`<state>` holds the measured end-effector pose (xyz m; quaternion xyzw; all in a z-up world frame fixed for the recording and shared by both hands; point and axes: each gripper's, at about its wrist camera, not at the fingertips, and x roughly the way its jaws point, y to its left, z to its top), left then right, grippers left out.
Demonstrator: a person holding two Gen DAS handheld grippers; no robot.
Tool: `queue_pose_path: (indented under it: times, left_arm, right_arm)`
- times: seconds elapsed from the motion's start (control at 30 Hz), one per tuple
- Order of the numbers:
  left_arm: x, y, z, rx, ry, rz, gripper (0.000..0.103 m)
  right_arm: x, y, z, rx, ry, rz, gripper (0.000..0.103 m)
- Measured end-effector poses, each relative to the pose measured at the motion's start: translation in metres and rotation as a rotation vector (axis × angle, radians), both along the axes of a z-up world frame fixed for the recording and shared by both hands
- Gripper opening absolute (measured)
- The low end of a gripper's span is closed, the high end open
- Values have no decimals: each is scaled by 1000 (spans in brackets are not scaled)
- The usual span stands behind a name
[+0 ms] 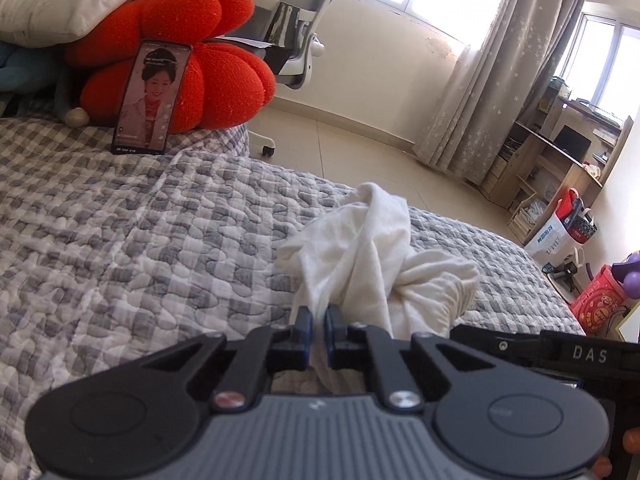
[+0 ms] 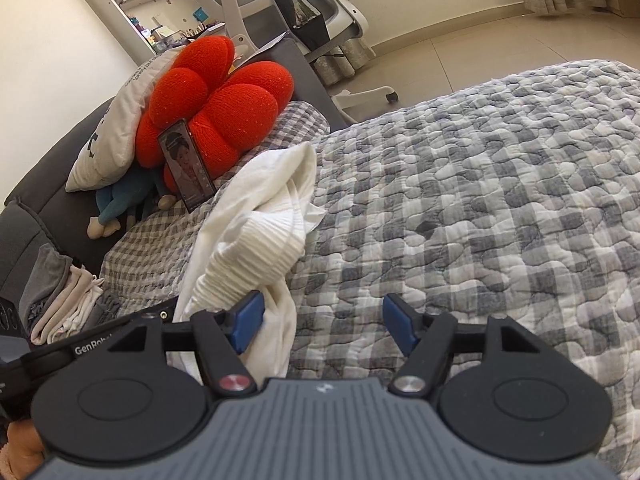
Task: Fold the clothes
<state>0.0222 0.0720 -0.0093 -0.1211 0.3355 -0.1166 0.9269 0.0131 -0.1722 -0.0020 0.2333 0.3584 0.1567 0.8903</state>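
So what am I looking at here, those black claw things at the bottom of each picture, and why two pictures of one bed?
Each claw is a hand-held gripper with a camera looking along its two fingers, so you get one picture per hand. The left gripper is shut on a crumpled white garment on the checked quilt. The right gripper is open, with the same garment beside one finger. Further back, a phone leans on a red cushion.

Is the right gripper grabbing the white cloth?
No, the right gripper is open, its blue fingers wide apart over the checked blanket, with the white cloth beside one finger.
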Motion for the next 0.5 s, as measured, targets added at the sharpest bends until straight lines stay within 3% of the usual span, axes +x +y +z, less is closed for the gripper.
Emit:
queue_pose_path:
  times: [0.37,0.43,0.5]
  left_arm:
    - [-11,30,-1,21,17,96,9]
    - [-13,32,2,-5,4,90,15]
    - [-13,32,6,-51,-10,59,39]
  right_arm:
    - [3,28,4,6,-13,72,70]
    - [3,33,4,8,-17,85,70]
    - [3,37,4,14,-16,99,70]
